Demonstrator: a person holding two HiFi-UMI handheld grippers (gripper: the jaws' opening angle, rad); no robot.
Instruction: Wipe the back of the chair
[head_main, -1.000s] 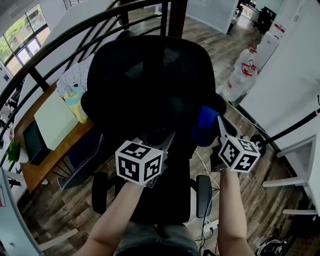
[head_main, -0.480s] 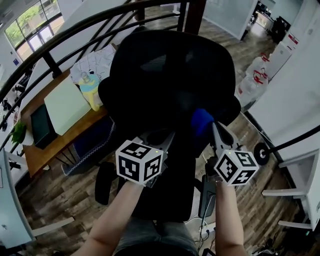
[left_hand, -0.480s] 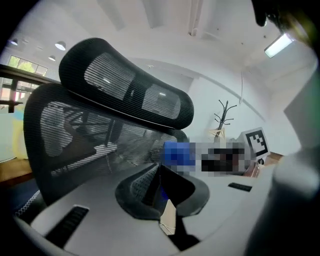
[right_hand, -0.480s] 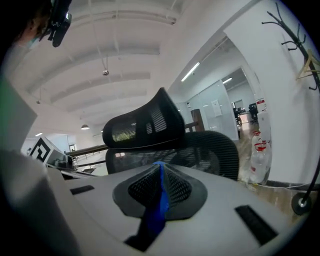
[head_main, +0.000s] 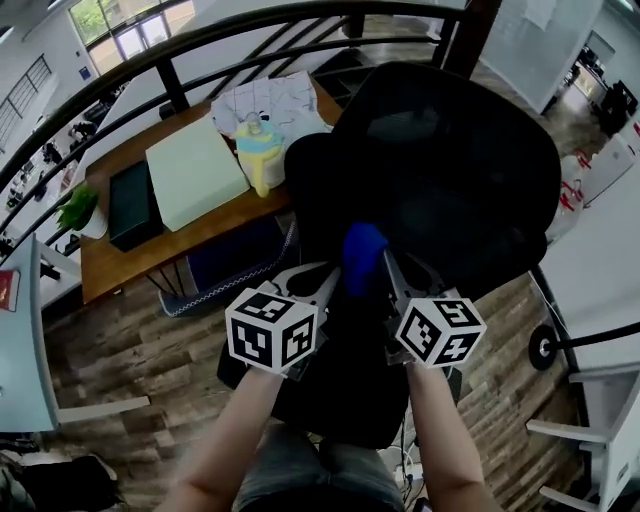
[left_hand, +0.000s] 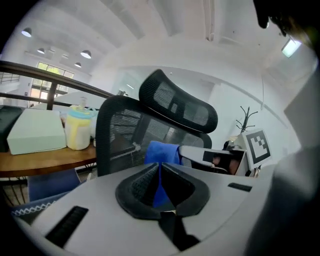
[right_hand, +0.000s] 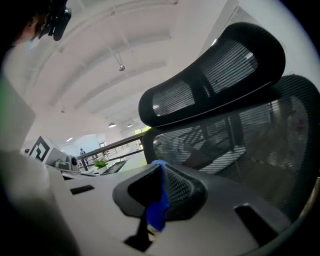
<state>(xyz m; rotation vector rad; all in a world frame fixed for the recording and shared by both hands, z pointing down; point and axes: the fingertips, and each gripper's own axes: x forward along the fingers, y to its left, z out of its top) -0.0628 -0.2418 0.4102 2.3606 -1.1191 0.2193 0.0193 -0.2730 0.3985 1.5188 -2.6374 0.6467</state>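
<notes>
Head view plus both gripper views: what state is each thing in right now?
left gripper: shut on blue cloth.
right gripper: shut on blue cloth.
blue cloth: bunched, pinched from both sides.
chair: upright, its back facing the person.
yellow jug: upright on the desk.

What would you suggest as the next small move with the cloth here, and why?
Probably press the blue cloth forward onto the mesh backrest and begin a stroke. The left gripper and right gripper both pinch the cloth, and it sits right by the mesh; I cannot tell whether it touches yet.
</notes>
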